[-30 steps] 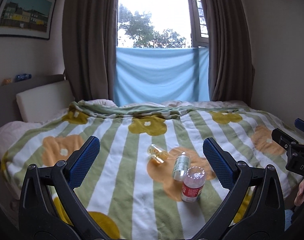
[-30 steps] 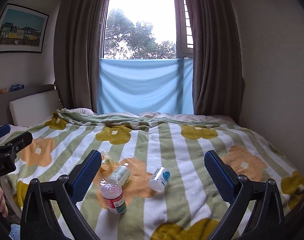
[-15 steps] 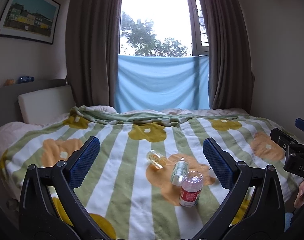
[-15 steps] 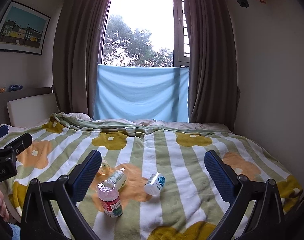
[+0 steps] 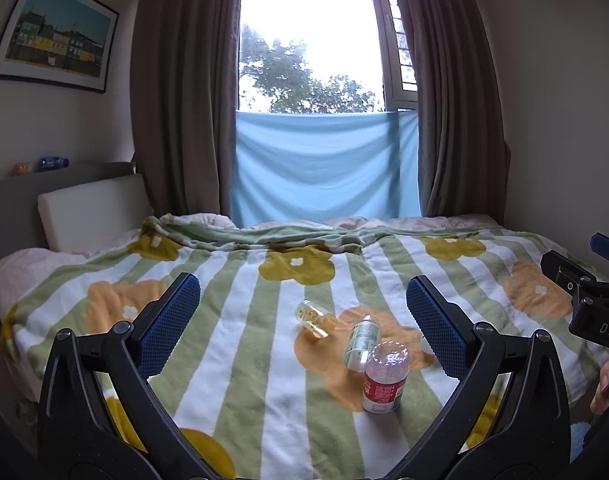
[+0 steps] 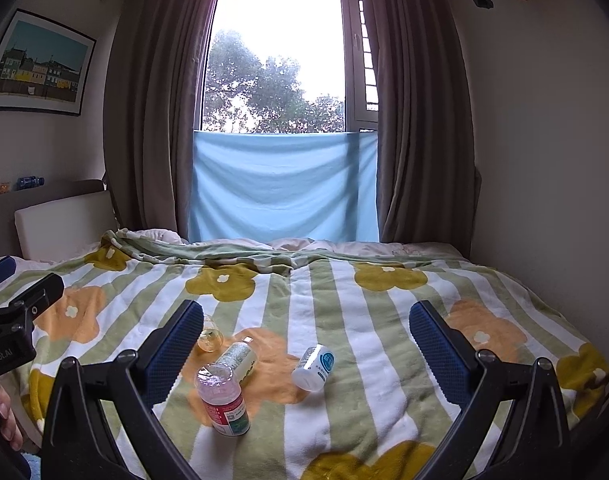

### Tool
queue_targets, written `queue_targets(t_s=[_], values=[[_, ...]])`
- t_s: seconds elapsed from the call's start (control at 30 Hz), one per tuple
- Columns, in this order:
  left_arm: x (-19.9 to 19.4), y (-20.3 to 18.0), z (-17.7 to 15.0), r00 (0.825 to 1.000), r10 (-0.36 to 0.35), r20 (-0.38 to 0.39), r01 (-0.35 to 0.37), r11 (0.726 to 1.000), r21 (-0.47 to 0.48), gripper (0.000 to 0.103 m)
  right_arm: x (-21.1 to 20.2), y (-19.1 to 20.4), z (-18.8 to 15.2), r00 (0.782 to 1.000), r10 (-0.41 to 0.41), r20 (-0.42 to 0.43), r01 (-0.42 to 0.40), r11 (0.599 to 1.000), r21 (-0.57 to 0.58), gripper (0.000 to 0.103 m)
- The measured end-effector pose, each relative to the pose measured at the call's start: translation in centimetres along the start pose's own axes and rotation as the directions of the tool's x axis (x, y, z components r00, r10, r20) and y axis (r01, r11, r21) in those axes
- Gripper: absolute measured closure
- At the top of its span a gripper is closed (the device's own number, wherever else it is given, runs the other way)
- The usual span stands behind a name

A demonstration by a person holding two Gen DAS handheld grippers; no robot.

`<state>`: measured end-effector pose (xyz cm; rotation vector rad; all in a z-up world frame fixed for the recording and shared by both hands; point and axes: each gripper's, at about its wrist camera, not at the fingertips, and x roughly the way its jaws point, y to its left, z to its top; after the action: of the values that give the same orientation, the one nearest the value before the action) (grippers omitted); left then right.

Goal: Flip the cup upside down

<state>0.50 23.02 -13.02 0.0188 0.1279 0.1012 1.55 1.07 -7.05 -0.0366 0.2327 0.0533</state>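
Several small containers lie on the striped flower blanket (image 5: 240,344). A clear bottle with a red label (image 5: 384,380) (image 6: 223,400) stands upright. A green-labelled bottle (image 5: 362,340) (image 6: 238,360) and a small yellow-tinted bottle (image 5: 315,317) (image 6: 209,336) lie on their sides. A white container with a blue label (image 6: 314,366) lies tipped over, mostly hidden behind a finger in the left wrist view. My left gripper (image 5: 300,286) and right gripper (image 6: 306,308) hover open above the bed's near side, holding nothing and clear of all the containers.
The bed fills the room up to a window with brown curtains (image 5: 176,100) and a blue cloth (image 5: 324,168). A headboard and pillow (image 5: 92,216) are on the left, a wall on the right. Each gripper shows at the other view's edge, held in a hand.
Both views have pitched upward a little, showing more window and ceiling. The containers on the blanket have not moved, and both grippers stay open.
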Motion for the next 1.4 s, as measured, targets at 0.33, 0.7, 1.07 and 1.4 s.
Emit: queue_targets(t_s=[0.33, 0.7, 1.07, 1.4], values=[[-0.01, -0.14, 0.07, 1.0, -0.002, 0.003, 0.002, 1.0, 0.003, 0.0, -0.32, 0.4, 0.06, 1.0, 0.003, 0.004, -0.003, 1.0, 0.005, 0.0], [-0.02, -0.21, 0.07, 1.0, -0.001, 0.004, 0.001, 1.0, 0.005, 0.0, -0.23, 0.52, 0.2, 1.0, 0.003, -0.003, -0.003, 1.0, 0.009, 0.0], [-0.02, -0.23, 0.01, 1.0, 0.0, 0.002, 0.0, 1.0, 0.008, 0.0, -0.35, 0.7, 0.3, 1.0, 0.006, -0.008, -0.006, 1.0, 0.018, 0.0], [-0.14, 0.21, -0.03, 1.0, 0.0, -0.007, 0.0, 1.0, 0.015, 0.0, -0.4, 0.74, 0.25, 1.0, 0.005, -0.006, -0.004, 1.0, 0.02, 0.0]])
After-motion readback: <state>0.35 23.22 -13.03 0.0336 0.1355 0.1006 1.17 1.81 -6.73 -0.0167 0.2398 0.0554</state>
